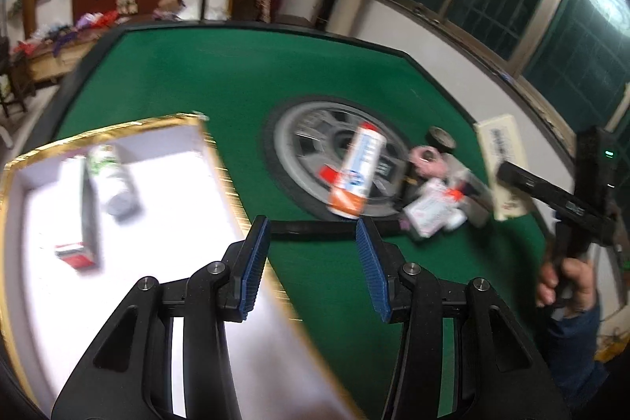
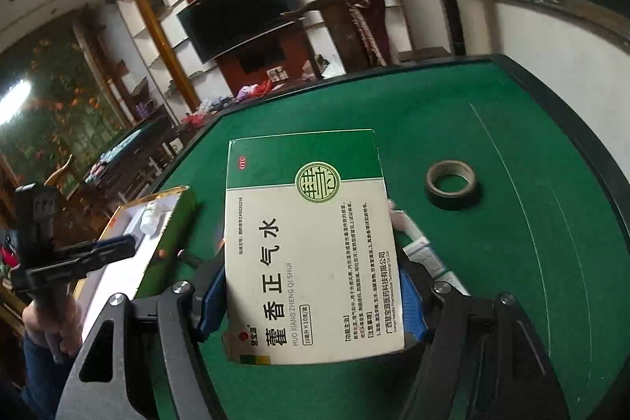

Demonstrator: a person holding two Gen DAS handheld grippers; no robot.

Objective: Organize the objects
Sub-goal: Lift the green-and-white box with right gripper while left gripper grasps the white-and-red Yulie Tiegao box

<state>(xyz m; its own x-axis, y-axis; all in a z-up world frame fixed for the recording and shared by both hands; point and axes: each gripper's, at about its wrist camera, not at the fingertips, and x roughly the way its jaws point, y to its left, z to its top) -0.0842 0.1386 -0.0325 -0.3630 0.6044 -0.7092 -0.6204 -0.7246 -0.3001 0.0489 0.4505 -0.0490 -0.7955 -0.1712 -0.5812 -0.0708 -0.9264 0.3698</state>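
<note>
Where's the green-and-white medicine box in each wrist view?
Left wrist: medicine box at right edge, in the right gripper.
Right wrist: centre foreground, between the blue pads.
Shared landmark: tape roll on the green table.

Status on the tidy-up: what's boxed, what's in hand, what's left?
Done: a white bottle and a small carton lie in the gold-rimmed box. In hand: the right gripper holds the medicine box. Left: orange-white bottle, tape roll, small packets. Left gripper is empty.

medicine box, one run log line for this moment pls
right gripper: shut on medicine box | left gripper: open, empty | tray: on table
</note>
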